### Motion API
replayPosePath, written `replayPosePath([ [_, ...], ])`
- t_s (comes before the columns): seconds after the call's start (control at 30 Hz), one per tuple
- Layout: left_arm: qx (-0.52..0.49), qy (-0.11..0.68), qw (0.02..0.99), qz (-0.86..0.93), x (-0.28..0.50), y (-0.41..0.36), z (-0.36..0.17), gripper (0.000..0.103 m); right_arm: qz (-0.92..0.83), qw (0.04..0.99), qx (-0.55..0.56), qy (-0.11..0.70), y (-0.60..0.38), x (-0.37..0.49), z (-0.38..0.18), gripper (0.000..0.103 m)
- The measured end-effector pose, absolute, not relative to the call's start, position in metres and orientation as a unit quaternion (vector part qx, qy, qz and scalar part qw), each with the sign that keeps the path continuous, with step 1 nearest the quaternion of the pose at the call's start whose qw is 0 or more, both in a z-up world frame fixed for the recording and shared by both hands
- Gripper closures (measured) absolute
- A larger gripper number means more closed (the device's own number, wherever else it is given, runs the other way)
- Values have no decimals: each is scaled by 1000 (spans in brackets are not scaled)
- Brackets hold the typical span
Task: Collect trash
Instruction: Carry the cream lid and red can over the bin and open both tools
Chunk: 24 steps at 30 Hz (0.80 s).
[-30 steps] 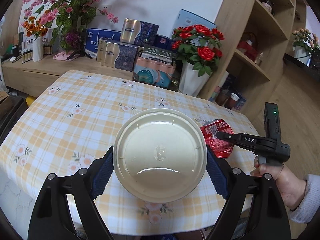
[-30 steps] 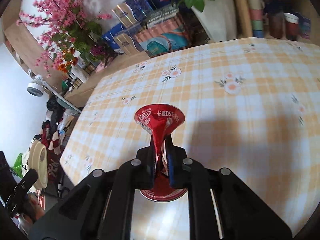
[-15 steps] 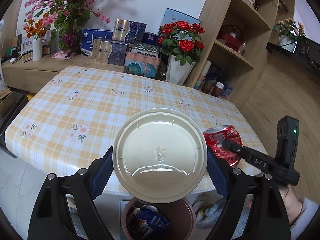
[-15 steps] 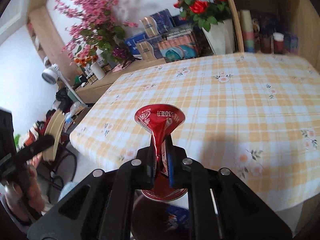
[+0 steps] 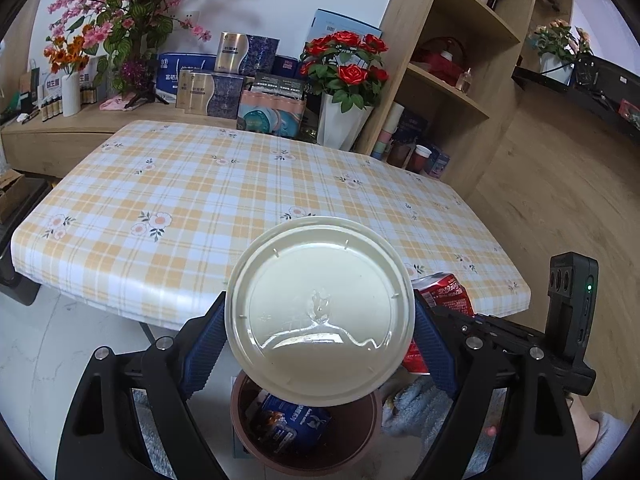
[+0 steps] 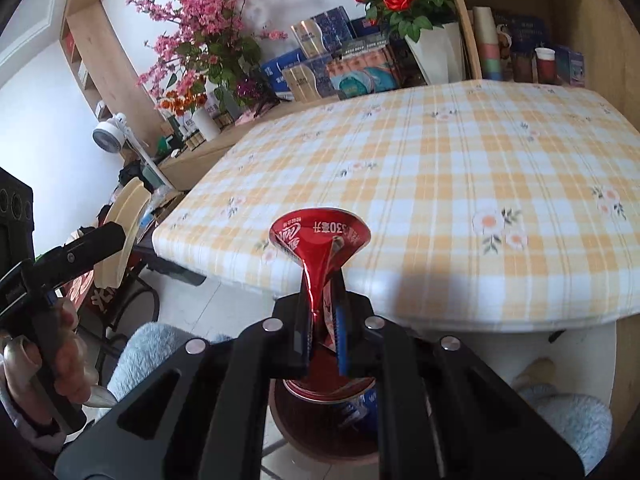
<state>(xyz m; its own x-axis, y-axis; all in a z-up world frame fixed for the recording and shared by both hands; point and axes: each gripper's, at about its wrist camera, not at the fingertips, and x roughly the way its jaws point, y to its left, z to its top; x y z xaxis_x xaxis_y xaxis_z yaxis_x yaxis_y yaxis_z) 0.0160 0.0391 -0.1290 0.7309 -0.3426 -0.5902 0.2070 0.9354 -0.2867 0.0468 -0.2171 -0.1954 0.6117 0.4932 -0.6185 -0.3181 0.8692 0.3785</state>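
My left gripper (image 5: 318,334) is shut on a round cream plastic lid (image 5: 320,312), held flat-on to the camera, above a brown trash bin (image 5: 304,444) on the floor that holds a blue wrapper. My right gripper (image 6: 323,316) is shut on a crushed red soda can (image 6: 320,240), pinched flat at its middle, over the same bin (image 6: 320,436). The can also shows in the left wrist view (image 5: 440,296), just right of the lid. The lid shows edge-on in the right wrist view (image 6: 122,232).
The table with a yellow checked cloth (image 5: 248,200) lies beyond both grippers. A vase of red roses (image 5: 344,92), boxes and a wooden shelf unit (image 5: 460,60) stand behind it. Fluffy slippers (image 6: 568,420) lie on the floor by the bin.
Both grippers have drawn back from over the table to beyond its near edge and now hang over the bin on the floor. Lid and can stay gripped.
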Motion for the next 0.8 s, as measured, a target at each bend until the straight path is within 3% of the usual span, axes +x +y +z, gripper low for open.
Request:
replayPosePath([
  [0.47, -113, 358, 917, -133, 17, 49, -157, 20, 238, 861, 82, 442, -189, 50, -238, 89],
  [0.6, -114, 367, 914, -133, 22, 48, -165, 20, 241, 856, 83, 449, -188, 52, -243, 75],
  [0.8, -105, 377, 910, -135, 25, 42, -172, 19, 235, 866, 87, 433, -198, 53, -234, 64],
])
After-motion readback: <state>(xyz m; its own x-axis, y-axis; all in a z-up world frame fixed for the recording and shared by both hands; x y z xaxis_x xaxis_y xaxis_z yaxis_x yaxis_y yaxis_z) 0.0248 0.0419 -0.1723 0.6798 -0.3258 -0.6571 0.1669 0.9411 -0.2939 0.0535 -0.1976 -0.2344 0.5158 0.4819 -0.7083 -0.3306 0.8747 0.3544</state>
